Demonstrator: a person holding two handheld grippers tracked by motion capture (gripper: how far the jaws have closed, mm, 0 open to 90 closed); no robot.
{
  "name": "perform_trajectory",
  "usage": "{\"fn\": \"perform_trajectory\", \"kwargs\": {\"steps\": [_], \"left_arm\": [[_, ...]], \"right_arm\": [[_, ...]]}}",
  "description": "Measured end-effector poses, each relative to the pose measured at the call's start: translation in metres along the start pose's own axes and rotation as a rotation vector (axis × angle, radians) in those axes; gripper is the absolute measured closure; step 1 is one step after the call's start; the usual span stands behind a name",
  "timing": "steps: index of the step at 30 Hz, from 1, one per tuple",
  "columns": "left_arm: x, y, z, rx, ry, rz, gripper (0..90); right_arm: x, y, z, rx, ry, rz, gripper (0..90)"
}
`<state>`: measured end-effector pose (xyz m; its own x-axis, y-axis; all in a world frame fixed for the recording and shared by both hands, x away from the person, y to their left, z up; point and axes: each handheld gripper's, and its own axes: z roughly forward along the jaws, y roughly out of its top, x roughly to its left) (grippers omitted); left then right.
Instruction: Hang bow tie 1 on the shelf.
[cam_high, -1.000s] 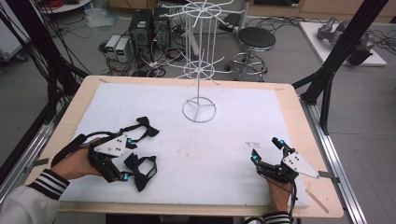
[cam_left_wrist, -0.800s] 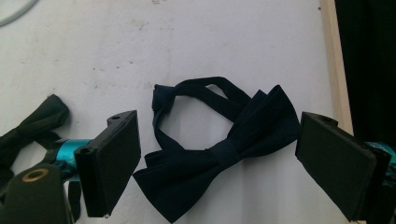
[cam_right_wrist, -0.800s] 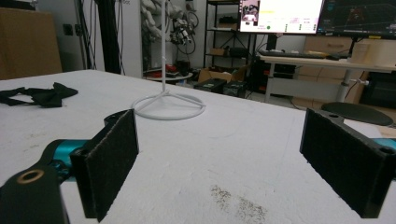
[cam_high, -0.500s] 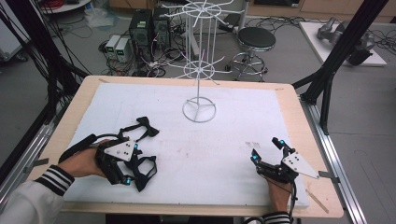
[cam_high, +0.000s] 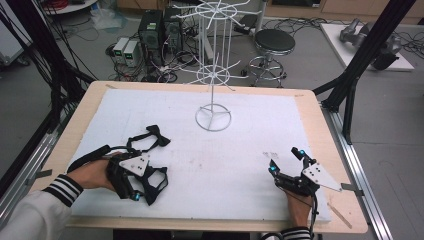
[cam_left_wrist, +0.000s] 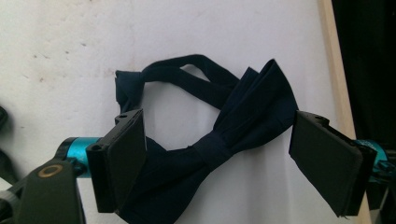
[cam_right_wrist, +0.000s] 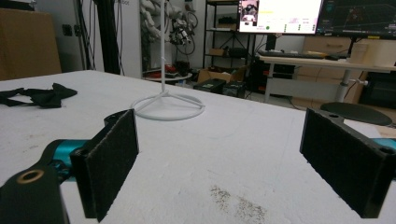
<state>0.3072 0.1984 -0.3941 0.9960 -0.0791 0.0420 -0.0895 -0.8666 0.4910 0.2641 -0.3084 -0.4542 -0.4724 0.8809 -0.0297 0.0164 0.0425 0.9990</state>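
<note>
- The left gripper (cam_high: 142, 192) is down at the near left of the white foam sheet (cam_high: 250, 135); its jaws have just been closing a little but stand apart.
- A dark navy fabric bow tie (cam_left_wrist: 219, 140) lies flat between them, unpinched.
- A second black bow tie (cam_high: 150, 139) lies just beyond.
- The right gripper (cam_high: 285, 161) rests near right, jaws released, facing the white wire display stand (cam_high: 212, 75).

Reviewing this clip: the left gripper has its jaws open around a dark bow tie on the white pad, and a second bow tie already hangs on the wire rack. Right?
Not quite. The second bow tie does not hang on the wire rack; it lies flat on the white pad, as the high view shows. The rest holds: the left gripper has its jaws open around a dark bow tie.
</note>
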Motion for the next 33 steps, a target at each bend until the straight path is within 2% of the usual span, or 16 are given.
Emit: {"fn": "perform_trajectory", "kwargs": {"steps": [7,16,21,26,27,31,33], "left_arm": [[0.001,0.0,0.007,0.023,-0.001,0.006,21.2],[0.005,-0.001,0.015,0.07,-0.016,0.035,25.6],[0.005,-0.004,0.015,0.076,-0.023,0.033,26.9],[0.006,-0.006,0.017,0.083,-0.032,0.025,33.9],[0.008,-0.006,0.017,0.088,-0.043,0.037,36.8],[0.011,-0.006,0.016,0.082,-0.043,0.03,48.9],[0.013,-0.007,0.016,0.091,-0.046,0.031,51.4]], "right_arm": [[0.001,0.0,0.0,0.002,0.001,0.004,11.0],[0.0,0.0,0.0,0.0,0.001,0.004,11.0],[0.0,0.0,-0.001,0.001,0.003,0.007,11.0],[0.0,0.0,-0.001,0.001,0.001,0.005,11.0],[0.001,0.0,-0.001,0.003,0.001,0.009,11.0],[0.0,0.0,-0.001,0.001,0.001,0.005,11.1],[0.0,0.0,-0.001,0.001,0.0,0.005,11.1]]}}
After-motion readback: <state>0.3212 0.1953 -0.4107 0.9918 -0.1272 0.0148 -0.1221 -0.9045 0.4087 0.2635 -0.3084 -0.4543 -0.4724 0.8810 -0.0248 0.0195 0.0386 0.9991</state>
